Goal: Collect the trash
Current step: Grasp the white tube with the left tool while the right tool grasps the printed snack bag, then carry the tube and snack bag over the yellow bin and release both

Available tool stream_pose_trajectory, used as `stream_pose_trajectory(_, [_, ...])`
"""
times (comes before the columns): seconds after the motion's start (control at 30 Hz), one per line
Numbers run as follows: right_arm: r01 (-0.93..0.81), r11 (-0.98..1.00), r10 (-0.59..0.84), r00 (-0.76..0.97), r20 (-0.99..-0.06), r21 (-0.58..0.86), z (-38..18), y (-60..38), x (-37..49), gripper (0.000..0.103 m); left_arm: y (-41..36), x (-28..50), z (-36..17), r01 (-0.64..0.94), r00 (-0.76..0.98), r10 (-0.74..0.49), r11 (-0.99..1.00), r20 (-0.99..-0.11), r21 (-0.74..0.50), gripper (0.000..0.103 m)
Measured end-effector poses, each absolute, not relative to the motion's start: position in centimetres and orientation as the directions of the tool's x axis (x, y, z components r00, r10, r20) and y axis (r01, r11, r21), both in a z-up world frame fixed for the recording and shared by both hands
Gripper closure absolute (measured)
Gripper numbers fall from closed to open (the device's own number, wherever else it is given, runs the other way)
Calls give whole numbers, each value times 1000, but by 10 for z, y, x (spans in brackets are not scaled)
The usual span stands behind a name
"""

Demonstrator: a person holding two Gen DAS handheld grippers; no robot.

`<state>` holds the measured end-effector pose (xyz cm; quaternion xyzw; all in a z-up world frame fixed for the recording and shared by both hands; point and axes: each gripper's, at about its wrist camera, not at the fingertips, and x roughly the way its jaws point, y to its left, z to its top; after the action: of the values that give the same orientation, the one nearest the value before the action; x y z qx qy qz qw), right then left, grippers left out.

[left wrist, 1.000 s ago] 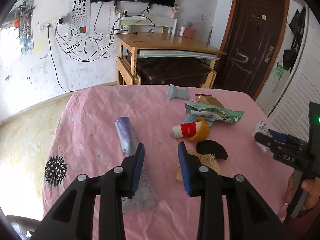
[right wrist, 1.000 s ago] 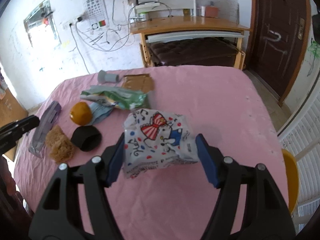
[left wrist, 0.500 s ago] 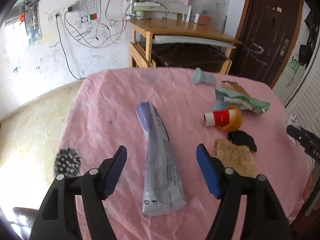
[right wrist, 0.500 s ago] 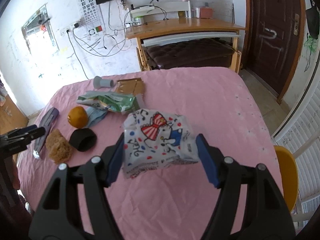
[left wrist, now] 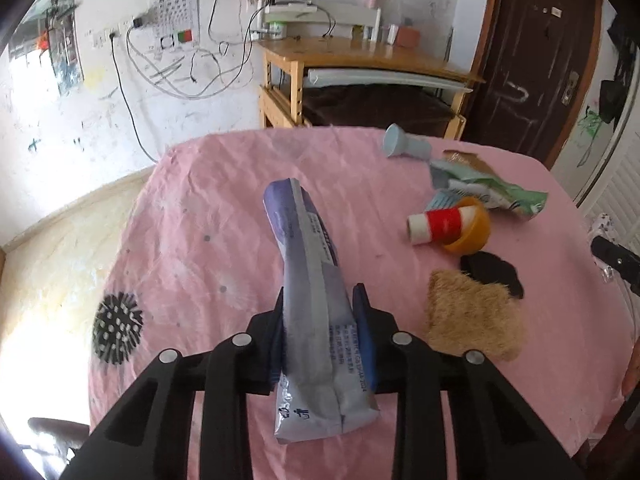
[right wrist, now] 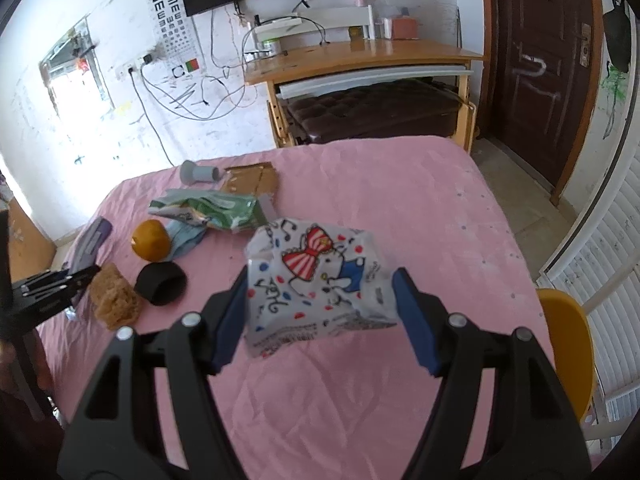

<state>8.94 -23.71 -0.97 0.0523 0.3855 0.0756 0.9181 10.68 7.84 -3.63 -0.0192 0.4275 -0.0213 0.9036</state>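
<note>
Gripping the purple pouch [left wrist: 316, 292] near its lower third, the left gripper [left wrist: 320, 332] has its jaws clamped flat against both faces of the film. The pouch looks light, thin and flexible; its body creases and narrows where the pads press, so it will likely fold or swing if lifted fast. The film looks smooth, so slippage is possible. The present hold, across the narrow width and above the sealed bottom edge, appears sound.

The pouch's long axis runs from 6 o'clock to 12 o'clock in the left wrist view, leaning slightly toward 11 o'clock. Its sealed bottom edge points toward the camera; its far end points toward the far side of the pink tablecloth [left wrist: 208, 208]. Whether the far end rests on the cloth cannot be told.

The right gripper [right wrist: 320, 304] holds a white patterned wrapper [right wrist: 316, 276] between widely set jaws, clear of the table. This wrapper looks puffy, crinkled and light.

Remaining litter lies at 1 to 3 o'clock in the left wrist view: a green wrapper [left wrist: 492, 192], a red-and-white roll [left wrist: 440, 226] and a brown fibrous pad [left wrist: 472, 320].
</note>
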Motion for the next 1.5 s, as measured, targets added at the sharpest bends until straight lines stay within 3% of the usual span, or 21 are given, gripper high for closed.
stream_pose_trajectory(0.33, [-30,987,131,726,-675,160,0,-271,81,36,60,91,9,84,700,-105,994,-707,-65,77])
stream_pose_trajectory(0.7, [82,982,50,757,-651,170,6,-326,68,36,-10,93,45,254,703,-252,962,-665,-97,77])
stream_pose_trajectory(1.07, [195,964,-28,748,-663,180,-13,-388,54,36,-119,96,60,464,613,-407,879,-677,-109,77])
stream_pose_trajectory(1.5, [332,918,-79,692,-718,219,-63,-470,34,33,-266,79,53,650,501,-475,758,-723,-48,77])
